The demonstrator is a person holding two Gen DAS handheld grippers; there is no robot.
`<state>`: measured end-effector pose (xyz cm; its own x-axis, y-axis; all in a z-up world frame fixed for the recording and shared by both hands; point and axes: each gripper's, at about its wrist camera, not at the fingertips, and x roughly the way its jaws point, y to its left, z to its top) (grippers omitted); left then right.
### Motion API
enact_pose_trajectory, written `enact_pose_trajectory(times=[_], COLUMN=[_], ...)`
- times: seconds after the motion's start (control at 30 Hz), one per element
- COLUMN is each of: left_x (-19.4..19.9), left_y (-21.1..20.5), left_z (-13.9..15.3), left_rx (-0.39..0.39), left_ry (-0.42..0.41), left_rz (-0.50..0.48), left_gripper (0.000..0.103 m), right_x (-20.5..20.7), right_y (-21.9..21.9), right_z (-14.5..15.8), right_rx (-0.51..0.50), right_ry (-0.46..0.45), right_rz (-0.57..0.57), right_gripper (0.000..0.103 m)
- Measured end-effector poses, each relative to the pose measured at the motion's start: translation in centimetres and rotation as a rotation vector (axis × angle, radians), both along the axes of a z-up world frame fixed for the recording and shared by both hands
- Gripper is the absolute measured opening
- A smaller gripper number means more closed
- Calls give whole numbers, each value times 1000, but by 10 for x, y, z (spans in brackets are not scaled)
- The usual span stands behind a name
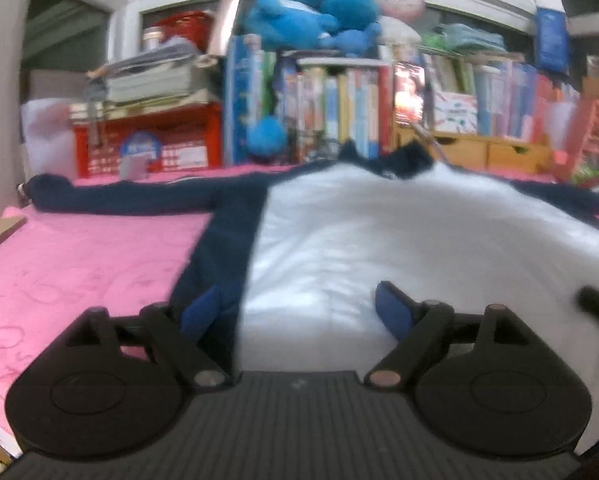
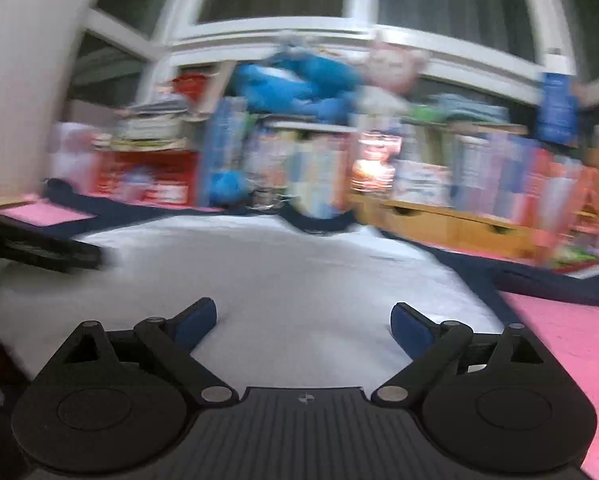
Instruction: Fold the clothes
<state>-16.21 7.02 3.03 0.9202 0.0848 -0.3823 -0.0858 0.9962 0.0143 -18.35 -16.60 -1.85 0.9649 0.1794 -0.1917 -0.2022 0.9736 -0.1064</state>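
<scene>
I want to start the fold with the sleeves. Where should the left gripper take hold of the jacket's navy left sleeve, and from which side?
Probably near the cuff end of the navy left sleeve, coming from the near side. The sleeve lies flat and stretched straight out to the left on the pink cover, so its free end swings over the white body easiest. The left gripper is open, holding nothing.

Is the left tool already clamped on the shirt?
No. In the left wrist view the left tool stands wide open over the shirt, with its blue pads apart and no cloth pinched between them.
</scene>
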Motion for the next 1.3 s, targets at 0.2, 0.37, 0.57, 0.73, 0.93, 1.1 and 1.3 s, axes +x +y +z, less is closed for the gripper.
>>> enact_pose_trajectory(times=[0.2,0.37,0.57,0.73,0.93,1.1,1.3], left_x=[1,-1,0,-2,-8,-5,18], left_y=[4,4,7,10,37,51,32], left_z=[3,2,2,3,12,33,65], left_rx=[-1,-3,-5,-5,-3,-29,-126], left_ry=[5,9,11,20,76,129,76], left_rz=[13,12,5,-2,58,62,-53], left_gripper=[87,87,87,87,88,88,88], right_x=[6,6,9,10,14,21,37], right_y=[-62,-67,-70,-87,-114,-128,-111], right_z=[-5,-8,-3,2,13,39,79], right_rx=[37,6,4,30,-54,-52,-3], right_ry=[36,32,46,74,106,138,127], right_rz=[-223,-249,-247,-312,-431,-443,-258], right_gripper=[98,99,99,99,98,93,97])
